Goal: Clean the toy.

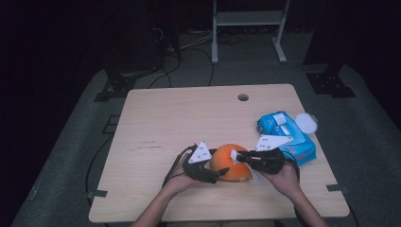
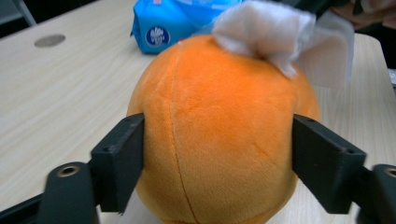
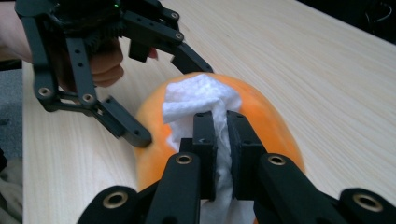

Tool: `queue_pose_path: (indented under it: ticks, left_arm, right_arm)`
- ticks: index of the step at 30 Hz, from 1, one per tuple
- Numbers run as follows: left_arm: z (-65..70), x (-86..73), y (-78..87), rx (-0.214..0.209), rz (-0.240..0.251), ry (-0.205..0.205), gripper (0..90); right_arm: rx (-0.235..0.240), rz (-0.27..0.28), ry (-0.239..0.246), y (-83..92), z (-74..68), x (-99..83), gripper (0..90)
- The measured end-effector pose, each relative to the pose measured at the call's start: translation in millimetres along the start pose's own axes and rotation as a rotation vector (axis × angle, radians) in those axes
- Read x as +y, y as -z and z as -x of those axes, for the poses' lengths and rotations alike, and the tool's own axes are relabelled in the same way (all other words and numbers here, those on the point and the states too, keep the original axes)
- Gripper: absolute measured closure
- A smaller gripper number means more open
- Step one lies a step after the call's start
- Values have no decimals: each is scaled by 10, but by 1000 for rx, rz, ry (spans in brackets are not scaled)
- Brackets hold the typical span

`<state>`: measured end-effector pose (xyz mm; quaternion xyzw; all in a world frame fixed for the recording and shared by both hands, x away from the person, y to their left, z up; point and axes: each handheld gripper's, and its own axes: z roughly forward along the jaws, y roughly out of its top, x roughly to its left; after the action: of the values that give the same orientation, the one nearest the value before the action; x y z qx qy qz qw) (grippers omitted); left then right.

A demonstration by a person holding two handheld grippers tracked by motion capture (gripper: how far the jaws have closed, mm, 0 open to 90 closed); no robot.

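Note:
An orange plush ball (image 1: 222, 160) rests on the wooden table (image 1: 189, 113) near its front edge. My left gripper (image 1: 221, 174) is shut on it from the left: in the left gripper view both pads (image 2: 123, 158) press into the sides of the ball (image 2: 219, 140). From the right, my right gripper (image 1: 236, 157) is shut on a white wipe (image 3: 196, 98), holding it against the top of the ball (image 3: 275, 130). In the right gripper view its jaws (image 3: 222, 126) stand close together with the wipe pinched between them. The wipe (image 2: 266, 32) bunches on the ball's crown.
A blue pack of wipes (image 1: 283, 132) lies just right of the ball, with a white round lid (image 1: 306, 123) beyond it. A cable hole (image 1: 243, 97) sits near the table's far edge. Cables and a metal stand are on the floor behind.

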<state>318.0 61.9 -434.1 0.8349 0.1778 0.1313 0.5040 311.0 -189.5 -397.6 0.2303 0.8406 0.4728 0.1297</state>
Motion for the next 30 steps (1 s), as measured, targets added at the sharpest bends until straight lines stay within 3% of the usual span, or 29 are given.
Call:
queue_pose_path:
  ticks: [3, 4, 5, 6, 10, 12, 14, 15, 17, 20, 22, 25, 27, 28, 29, 30]
  left_arm:
    - [96, 79, -8, 3, 14, -57, 255]
    - [96, 79, -8, 3, 14, -57, 256]
    - [144, 99, -19, 2, 10, -90, 256]
    - [181, 98, -24, 9, -4, -118, 255]
    - [108, 40, 1, 6, -7, -87, 227]
    - [44, -5, -6, 1, -13, -33, 162]
    - [19, -16, -12, -6, -15, -17, 161]
    - [19, -16, -12, -6, -15, -17, 173]
    - [48, 15, -16, -5, -11, -38, 193]
    - [122, 63, -18, 6, -3, -102, 221]
    - [149, 70, -5, 3, -6, -127, 224]
    - [102, 43, 11, -2, -16, -100, 184]
    - [11, 13, 2, -15, -42, -10, 105]
    - [11, 13, 2, -15, -42, -10, 105]
    - [-9, -9, -11, -30, -40, 17, 105]
    - [-1, -16, -20, -36, -42, 7, 144]
  right_arm:
    - [54, 23, 21, -28, -123, 68, 821]
    - [54, 23, 21, -28, -123, 68, 821]
    - [92, 8, 61, -110, -263, 119, 821]
    - [88, -5, 77, -137, -297, 129, 820]
    - [68, -12, 76, -129, -273, 119, 821]
    - [12, -1, 47, -7, -135, 77, 821]
    - [-31, -13, 28, 56, -28, 19, 821]
    - [-31, -13, 28, 56, -28, 19, 821]
    - [-23, -3, -13, 88, 32, -31, 821]
    - [10, 3, 5, 33, -62, 7, 821]
    - [35, -7, 49, -40, -177, 65, 821]
    - [29, -18, 68, -57, -199, 92, 821]
    - [12, -18, 34, -5, -92, 41, 821]
    - [12, -18, 34, -5, -92, 41, 821]
    - [13, -15, 20, 13, -55, 19, 821]
    - [14, -9, 6, 35, -31, 1, 820]
